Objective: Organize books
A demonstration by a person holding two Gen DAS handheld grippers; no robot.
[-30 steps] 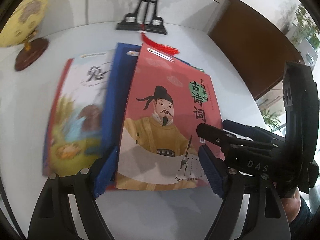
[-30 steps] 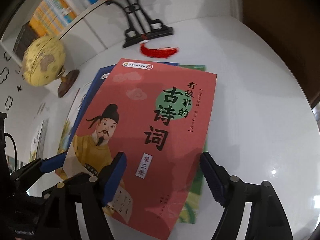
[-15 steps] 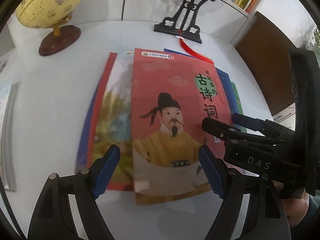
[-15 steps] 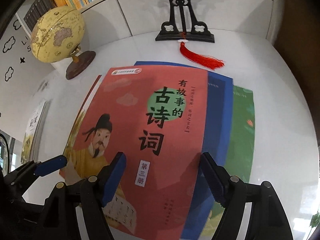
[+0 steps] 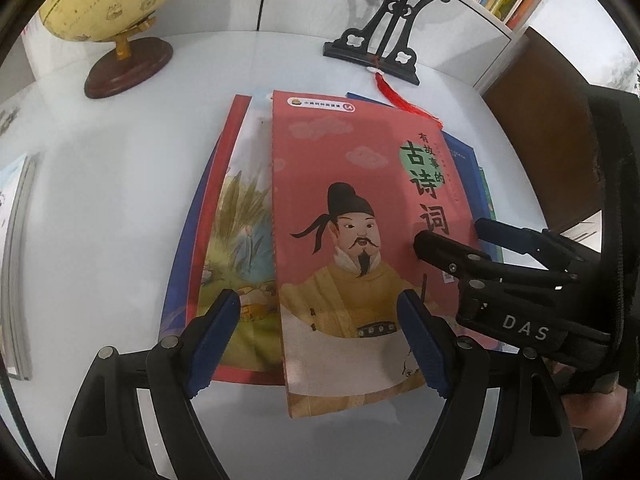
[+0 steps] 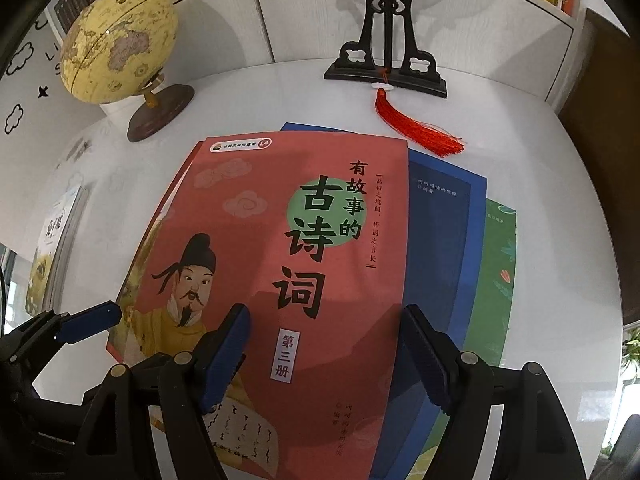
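Red book – top of 4-book fan, frame centre, white table. Left gripper, right gripper – jaws wide, gripping nothing. Globe upper left.

Each hand-held gripper — black frame, blue ribbed pads, silver screws — one lettered "DAS".
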